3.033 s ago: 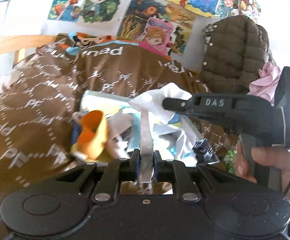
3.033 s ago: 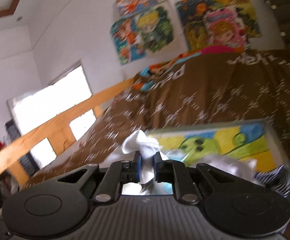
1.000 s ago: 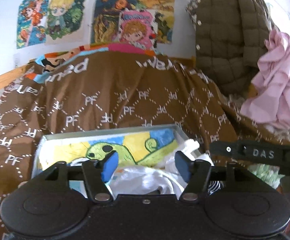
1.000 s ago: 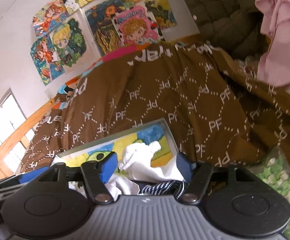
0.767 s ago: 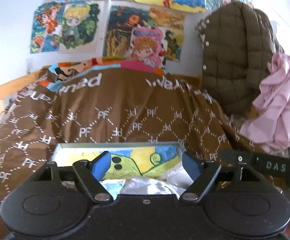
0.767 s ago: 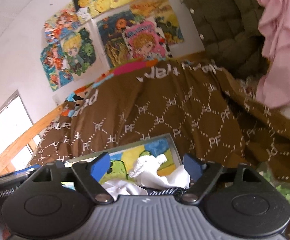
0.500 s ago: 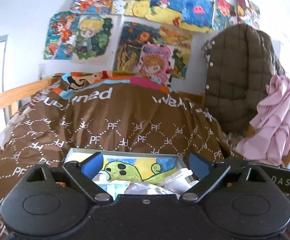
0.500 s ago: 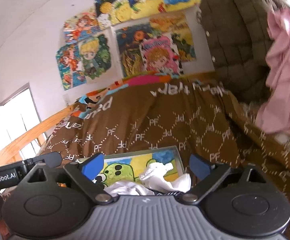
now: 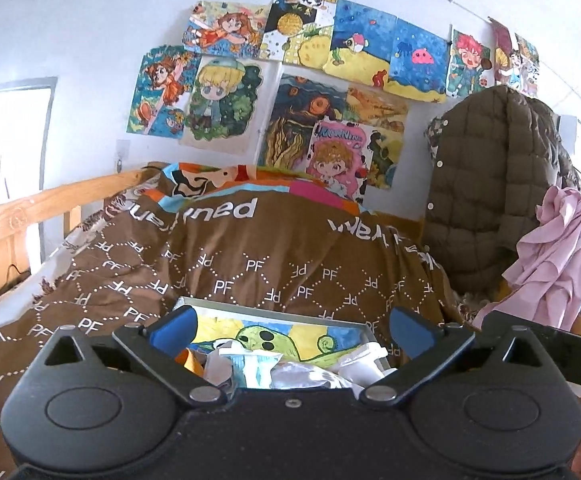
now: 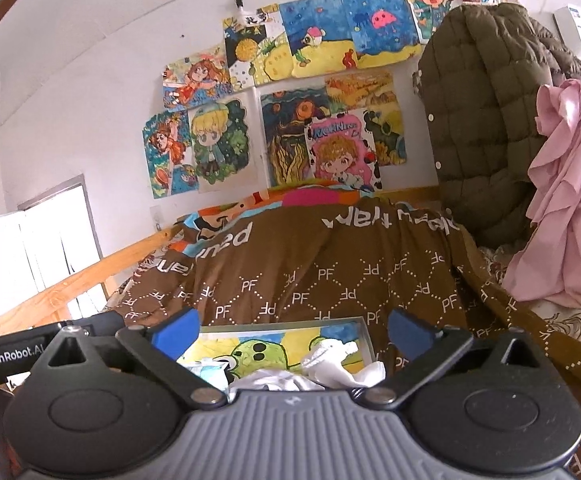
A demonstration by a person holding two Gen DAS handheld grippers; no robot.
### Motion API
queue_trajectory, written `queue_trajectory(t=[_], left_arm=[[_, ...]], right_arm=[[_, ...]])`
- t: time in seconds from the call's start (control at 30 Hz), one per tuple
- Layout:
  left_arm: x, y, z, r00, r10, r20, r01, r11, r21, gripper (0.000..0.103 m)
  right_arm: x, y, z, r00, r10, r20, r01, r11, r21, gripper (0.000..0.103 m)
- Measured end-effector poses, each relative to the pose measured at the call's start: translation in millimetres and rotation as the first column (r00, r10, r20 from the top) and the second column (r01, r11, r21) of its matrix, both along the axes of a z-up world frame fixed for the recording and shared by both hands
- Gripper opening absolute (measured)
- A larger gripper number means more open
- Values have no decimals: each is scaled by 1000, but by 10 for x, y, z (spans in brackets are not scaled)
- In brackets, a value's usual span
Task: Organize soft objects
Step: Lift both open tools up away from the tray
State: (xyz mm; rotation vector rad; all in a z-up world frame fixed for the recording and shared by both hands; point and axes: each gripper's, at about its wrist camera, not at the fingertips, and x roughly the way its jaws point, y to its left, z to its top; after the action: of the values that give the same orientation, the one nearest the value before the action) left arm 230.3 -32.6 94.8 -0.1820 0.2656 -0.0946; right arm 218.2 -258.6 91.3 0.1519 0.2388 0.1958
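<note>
One tray (image 9: pixel 372 334), one brown quilt (image 9: pixel 274 256), two hanging garments (image 9: pixel 490 184).

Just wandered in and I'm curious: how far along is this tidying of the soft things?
Looks mostly done, I'd guess: several soft pieces, including a white cloth, already lie in the tray with the green cartoon picture on the brown blanket. Nothing is in hand: the left claw and right claw are both wide open and empty above it. The pile looks loose rather than folded, so neatening may remain.
</note>
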Motion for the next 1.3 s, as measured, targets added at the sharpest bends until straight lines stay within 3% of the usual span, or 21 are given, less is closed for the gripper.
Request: queue_trajectory(t=[0.67,1.3], left_arm=[[-466,-141,79,998,30,52,-32,999,34,102],[-795,65,-267,997,74,22,-75,997,5,102]], right_arm=[[-428,-226,-59,999,-28,39,26,998,51,103],[-699,-56,-263,998,-44,41,44,999,-6,103]])
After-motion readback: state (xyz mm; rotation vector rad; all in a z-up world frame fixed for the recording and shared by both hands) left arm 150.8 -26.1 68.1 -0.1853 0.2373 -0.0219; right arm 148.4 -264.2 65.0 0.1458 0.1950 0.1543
